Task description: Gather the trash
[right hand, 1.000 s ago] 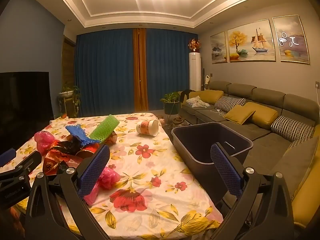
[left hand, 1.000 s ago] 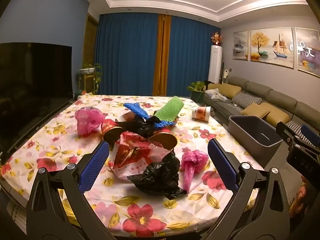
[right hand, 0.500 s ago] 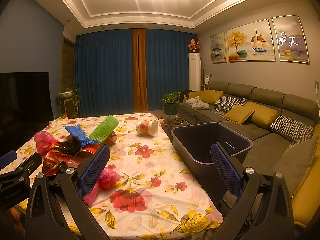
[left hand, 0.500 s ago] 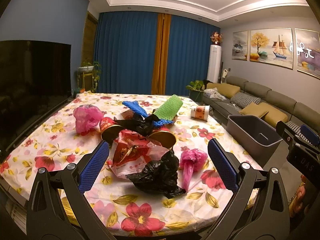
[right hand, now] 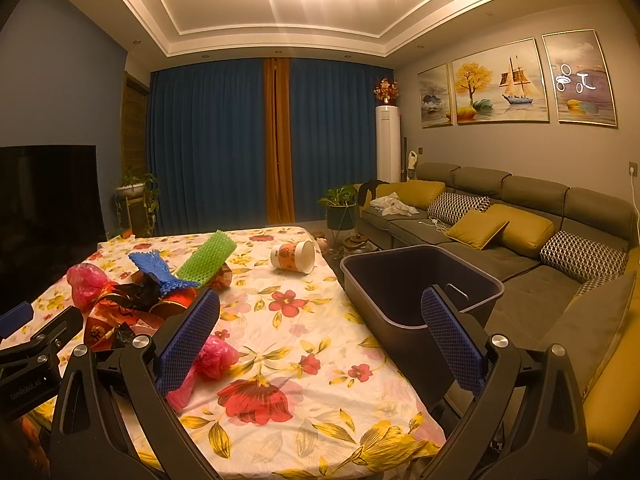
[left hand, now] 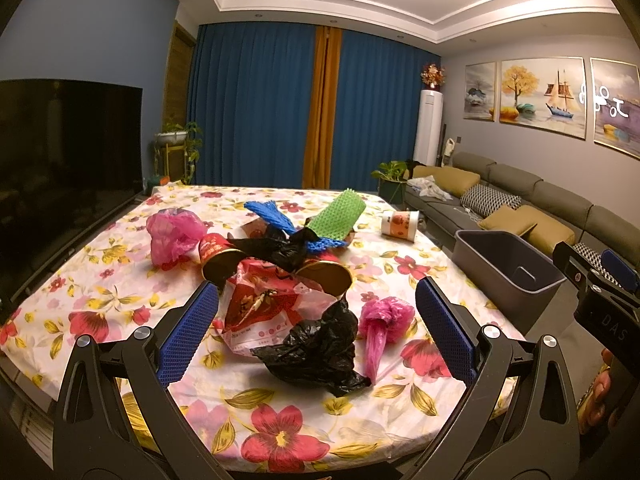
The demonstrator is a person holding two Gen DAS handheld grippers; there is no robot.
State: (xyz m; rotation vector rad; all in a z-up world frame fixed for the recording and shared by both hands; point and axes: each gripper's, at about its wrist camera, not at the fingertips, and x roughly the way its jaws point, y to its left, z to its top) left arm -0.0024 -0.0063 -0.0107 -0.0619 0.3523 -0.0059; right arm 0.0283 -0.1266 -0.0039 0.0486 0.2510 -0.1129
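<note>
Just ahead of left gripper (left hand: 316,336): black bag (left hand: 316,350).

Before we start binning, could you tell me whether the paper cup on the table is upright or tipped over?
Tipped over: the paper cup lies on its side on the floral tablecloth, its open mouth facing sideways.

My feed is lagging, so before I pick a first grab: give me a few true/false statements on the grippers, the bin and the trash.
1. Both grippers are open and hold nothing. True: left gripper, right gripper.
2. The bin already holds trash. False: what shows of its inside is bare.
3. The paper cup stands upright. False: it lies on its side.
4. The black bag lies nearest the left gripper. True.
5. The bin sits on the table. False: it stands beside it, toward the sofa.
</note>
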